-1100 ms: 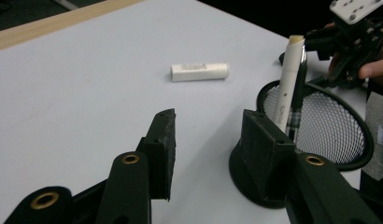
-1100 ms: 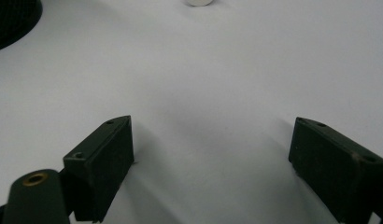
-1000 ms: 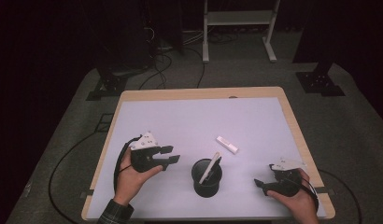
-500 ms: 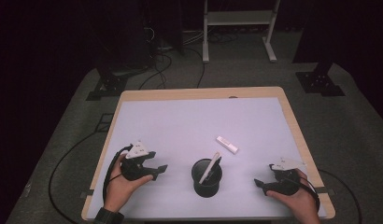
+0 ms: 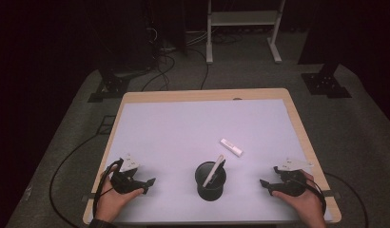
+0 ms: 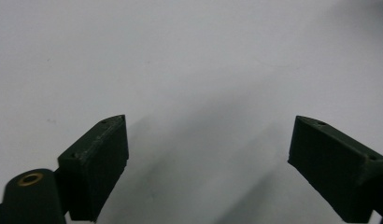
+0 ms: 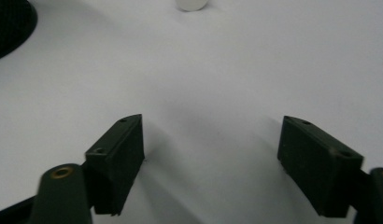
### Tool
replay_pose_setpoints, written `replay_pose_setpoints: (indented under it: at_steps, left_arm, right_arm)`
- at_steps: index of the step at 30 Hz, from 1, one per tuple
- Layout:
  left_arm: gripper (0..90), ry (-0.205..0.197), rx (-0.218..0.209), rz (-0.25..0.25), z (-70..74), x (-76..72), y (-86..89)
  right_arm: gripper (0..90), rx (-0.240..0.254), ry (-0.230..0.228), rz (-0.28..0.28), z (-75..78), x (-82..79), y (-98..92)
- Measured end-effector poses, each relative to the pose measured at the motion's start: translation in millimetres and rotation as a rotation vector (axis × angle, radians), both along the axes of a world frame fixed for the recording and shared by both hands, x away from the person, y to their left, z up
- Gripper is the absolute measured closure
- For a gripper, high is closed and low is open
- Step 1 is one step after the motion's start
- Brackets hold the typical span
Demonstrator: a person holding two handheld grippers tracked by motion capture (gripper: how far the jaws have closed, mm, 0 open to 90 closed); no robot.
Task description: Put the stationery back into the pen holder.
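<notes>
A black cup (image 5: 211, 181) stands near the table's front edge with a white marker (image 5: 213, 172) leaning in it. A second white marker (image 5: 231, 146) lies flat behind it, to the right. My left gripper (image 5: 148, 185) rests low at the front left, pointing toward the cup; its jaws have just been opening and nothing is between them (image 6: 208, 158). My right gripper (image 5: 265, 186) lies at the front right, open too; its jaws have just closed a little on nothing (image 7: 210, 154). The right gripper view has the cup (image 7: 7, 23) at top left and the lying marker's end (image 7: 192, 3) at the top.
The table (image 5: 183, 128) has a white top with a wooden rim. Cables trail from both grippers over the front edge. A white stand's legs (image 5: 209, 57) and dark equipment bases stand on the grey floor beyond the table.
My left hand has dropped and moved left, away from the cup, down to the table, and its jaws have spread. The right hand has stayed put.
</notes>
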State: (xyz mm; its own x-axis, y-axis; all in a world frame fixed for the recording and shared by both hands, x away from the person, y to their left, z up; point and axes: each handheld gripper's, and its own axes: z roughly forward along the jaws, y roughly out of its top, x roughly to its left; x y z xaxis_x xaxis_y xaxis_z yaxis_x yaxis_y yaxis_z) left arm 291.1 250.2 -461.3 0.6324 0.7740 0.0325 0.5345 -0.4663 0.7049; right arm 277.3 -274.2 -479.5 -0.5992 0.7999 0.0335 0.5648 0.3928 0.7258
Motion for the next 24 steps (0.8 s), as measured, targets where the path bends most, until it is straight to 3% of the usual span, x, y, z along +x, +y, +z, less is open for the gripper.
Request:
replay_pose_setpoints:
  at_steps: [9,10,15,24]
  left_arm:
    - [10.3,0.015,-0.010,0.013,-7.3,2.9,5.6]
    - [10.3,0.014,0.012,0.017,-9.9,3.7,5.6]
    - [9.5,0.003,0.028,0.028,-11.4,3.8,5.8]
    - [4.3,0.002,-0.005,0.045,-16.1,5.6,9.5]
  right_arm:
    - [32.0,0.000,0.011,0.015,12.6,12.8,6.7]
    - [34.7,-0.007,0.009,0.021,17.8,17.5,9.0]
    - [37.3,-0.010,-0.001,0.024,26.0,26.3,13.2]
    - [44.8,-0.002,0.000,0.046,38.1,42.8,21.3]
